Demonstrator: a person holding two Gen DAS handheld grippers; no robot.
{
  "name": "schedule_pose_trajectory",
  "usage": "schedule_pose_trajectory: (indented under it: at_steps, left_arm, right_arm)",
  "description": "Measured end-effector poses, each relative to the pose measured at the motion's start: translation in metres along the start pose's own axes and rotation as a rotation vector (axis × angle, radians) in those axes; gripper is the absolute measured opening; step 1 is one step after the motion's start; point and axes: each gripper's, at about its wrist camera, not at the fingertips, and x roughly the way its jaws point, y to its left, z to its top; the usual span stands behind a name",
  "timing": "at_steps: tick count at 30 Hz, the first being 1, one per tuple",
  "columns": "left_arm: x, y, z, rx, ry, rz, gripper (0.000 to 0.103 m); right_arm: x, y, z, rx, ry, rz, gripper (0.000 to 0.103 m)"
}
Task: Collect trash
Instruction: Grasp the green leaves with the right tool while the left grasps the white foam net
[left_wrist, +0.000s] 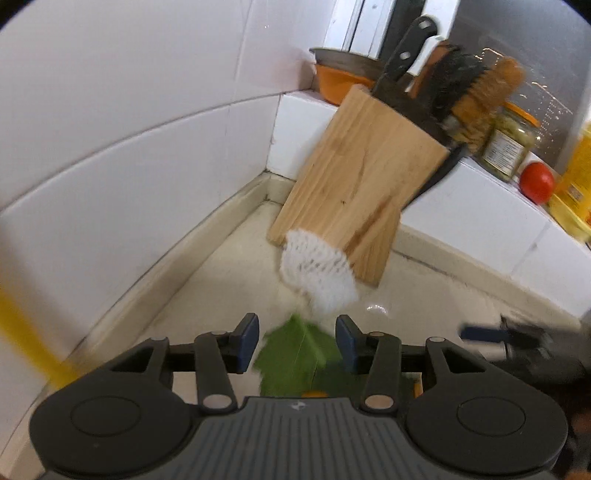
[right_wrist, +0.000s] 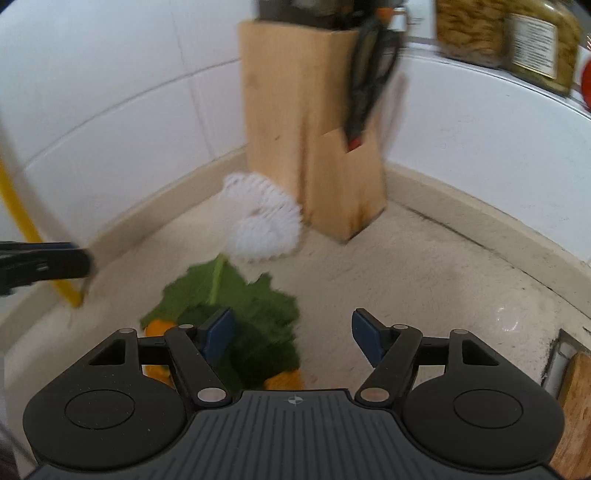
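On the pale counter (right_wrist: 424, 280), a wooden knife block (right_wrist: 306, 147) stands beside white foam netting (right_wrist: 258, 221) and a green leaf (right_wrist: 236, 295). Jar label (left_wrist: 504, 151) unreadable. Left claw (left_wrist: 297, 341) spread above the leaf; right claw (right_wrist: 291, 338) spread, empty.

Even, bright light is filling both views; motion blur is smearing everything, fisheye bending edges, glare spotting the counter (left_wrist: 375, 307).
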Motion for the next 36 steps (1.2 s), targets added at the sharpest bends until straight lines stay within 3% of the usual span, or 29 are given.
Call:
schedule_pose_trajectory:
  at_steps: [6, 12, 14, 17, 21, 25, 31, 32, 33, 34, 36]
  left_arm:
    - [0.076, 0.006, 0.029, -0.080, 0.048, -0.022, 0.040]
    - [0.132, 0.001, 0.033, -0.099, 0.107, -0.021, 0.039]
    - [0.137, -0.002, 0.028, -0.087, 0.115, -0.004, 0.029]
    - [0.125, -0.004, 0.027, -0.089, 0.117, -0.050, 0.006]
    - [0.082, 0.004, 0.026, -0.111, 0.079, -0.132, 0.004]
    - [0.028, 0.019, 0.023, -0.159, 0.022, -0.199, 0.004]
    - [-0.034, 0.051, 0.003, -0.242, -0.020, -0.220, 0.004]
    - [-0.040, 0.055, -0.002, -0.248, -0.020, -0.216, 0.004]
    - [-0.047, 0.059, -0.008, -0.256, -0.022, -0.209, 0.004]
    - [-0.050, 0.063, -0.013, -0.265, -0.024, -0.203, 0.004]
    - [-0.058, 0.071, -0.021, -0.289, -0.022, -0.206, 0.004]
  right_arm:
    - [-0.013, -0.029, -0.007, 0.067, -0.017, -0.004, 0.079]
    - [-0.010, -0.045, -0.014, 0.102, -0.006, -0.012, 0.080]
    - [-0.008, -0.050, -0.016, 0.112, -0.001, -0.023, 0.079]
    - [-0.006, -0.055, -0.018, 0.128, 0.004, -0.039, 0.076]
    - [-0.003, -0.054, -0.017, 0.137, 0.020, -0.017, 0.066]
    - [0.006, -0.032, -0.014, 0.075, 0.044, 0.045, 0.071]
    - [0.014, 0.013, -0.012, -0.087, 0.069, 0.145, 0.074]
    - [0.019, 0.019, -0.013, -0.116, 0.080, 0.153, 0.072]
    - [0.024, 0.023, -0.013, -0.132, 0.100, 0.157, 0.057]
    - [0.029, 0.026, -0.013, -0.131, 0.129, 0.153, 0.029]
    - [0.035, 0.027, -0.014, -0.105, 0.186, 0.172, 0.010]
